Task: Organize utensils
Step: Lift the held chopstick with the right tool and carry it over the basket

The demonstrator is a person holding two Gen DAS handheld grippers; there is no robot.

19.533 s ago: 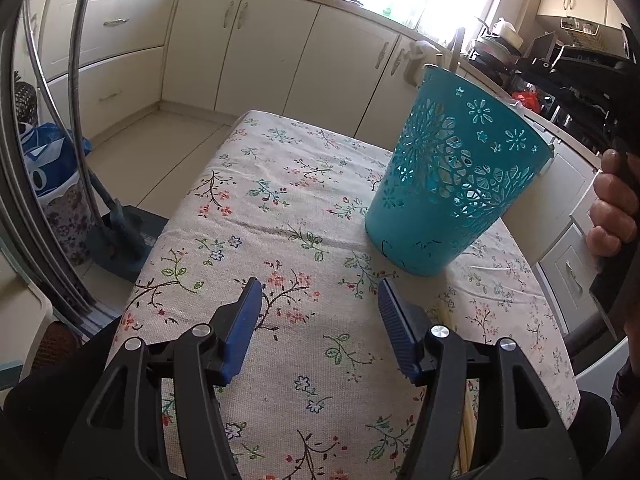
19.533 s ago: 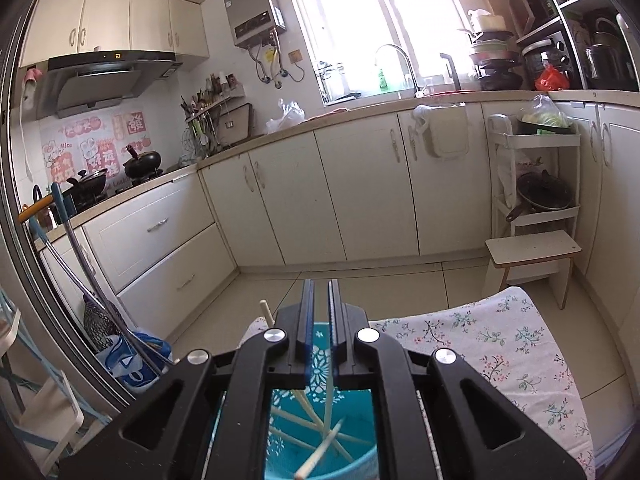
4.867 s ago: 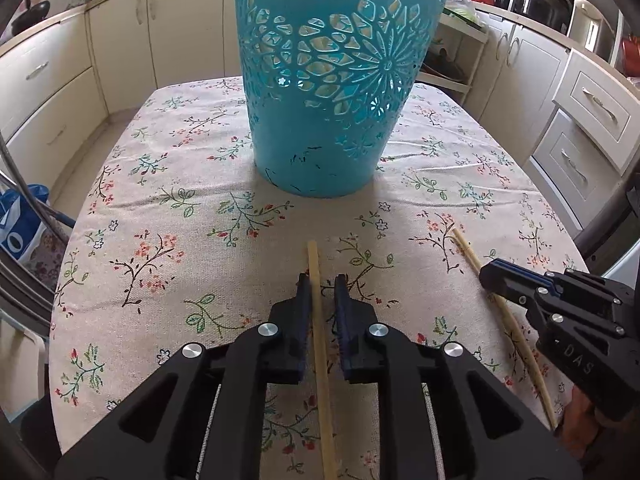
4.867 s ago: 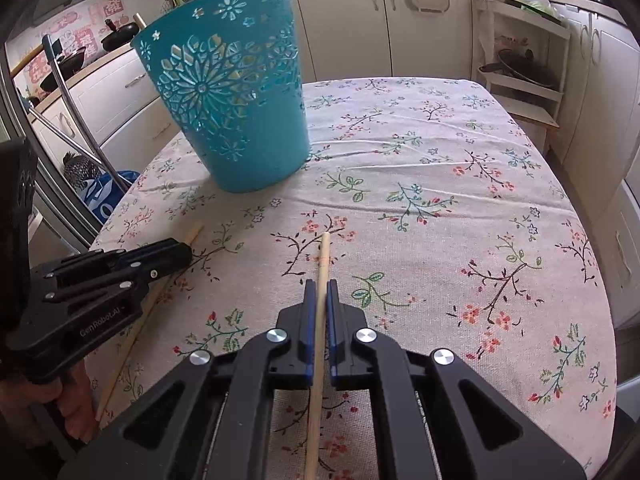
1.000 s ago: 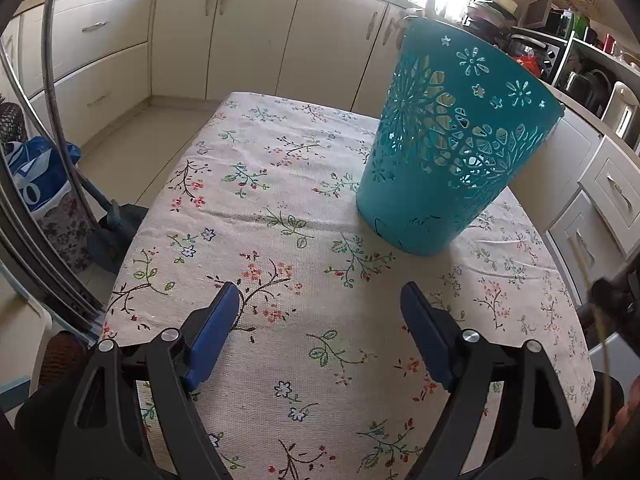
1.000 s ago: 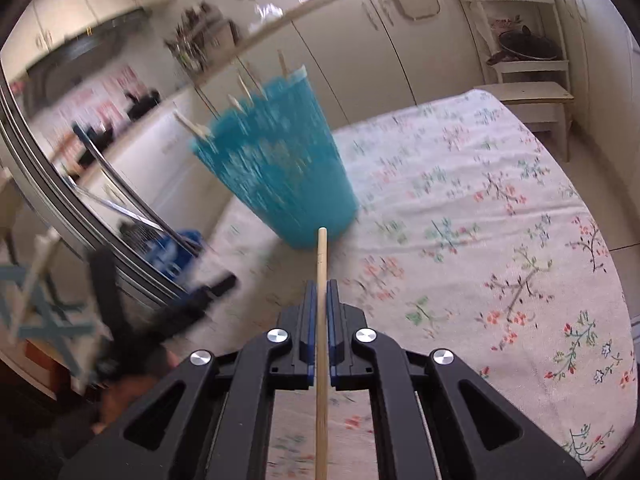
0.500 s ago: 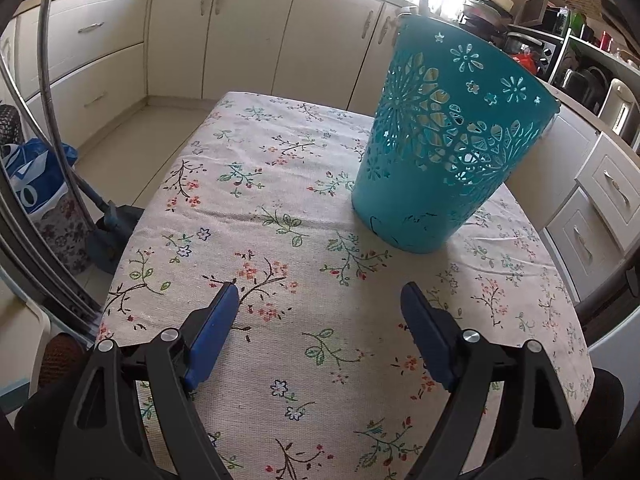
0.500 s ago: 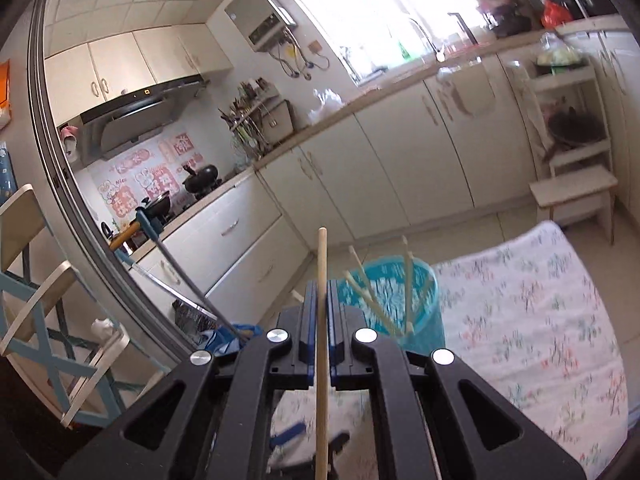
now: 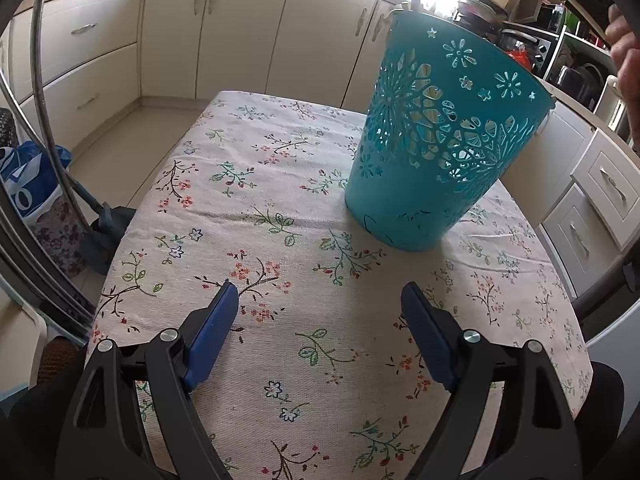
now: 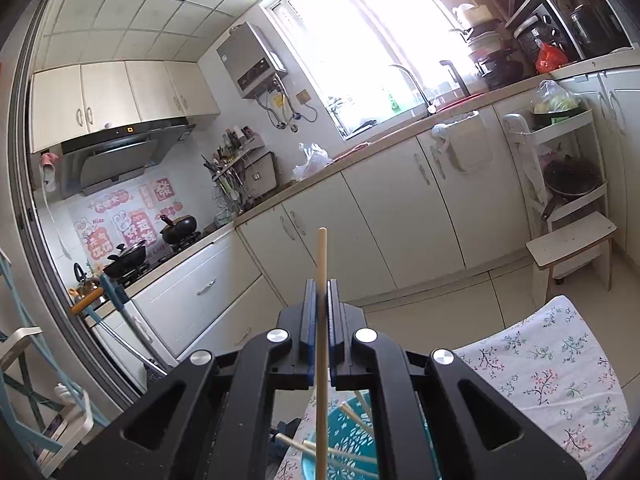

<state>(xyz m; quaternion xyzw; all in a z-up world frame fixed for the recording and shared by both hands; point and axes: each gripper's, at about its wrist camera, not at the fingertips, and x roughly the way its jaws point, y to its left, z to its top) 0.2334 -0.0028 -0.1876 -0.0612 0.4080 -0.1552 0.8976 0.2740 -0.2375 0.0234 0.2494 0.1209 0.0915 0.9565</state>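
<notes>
A teal cut-out basket [image 9: 436, 148] stands on the floral tablecloth [image 9: 280, 280] at the right of the left wrist view. My left gripper [image 9: 318, 300] is open and empty, low over the cloth in front of the basket. My right gripper [image 10: 319, 284] is shut on a wooden chopstick [image 10: 321, 256] and holds it upright, high above the basket. In the right wrist view the basket [image 10: 340, 440] shows below between the jaws, with several chopsticks [image 10: 304, 444] in it.
Kitchen cabinets [image 9: 240, 40] line the far wall. A blue bag [image 9: 24, 184] and a mop base [image 9: 104, 228] sit on the floor to the left of the table. Drawers [image 9: 592, 208] stand close on the right. A white step stool [image 10: 572, 240] stands by the cabinets.
My right gripper has risen and tilted up with the chopstick, from facing the basket to standing above it. My left gripper has stayed open and has hardly moved.
</notes>
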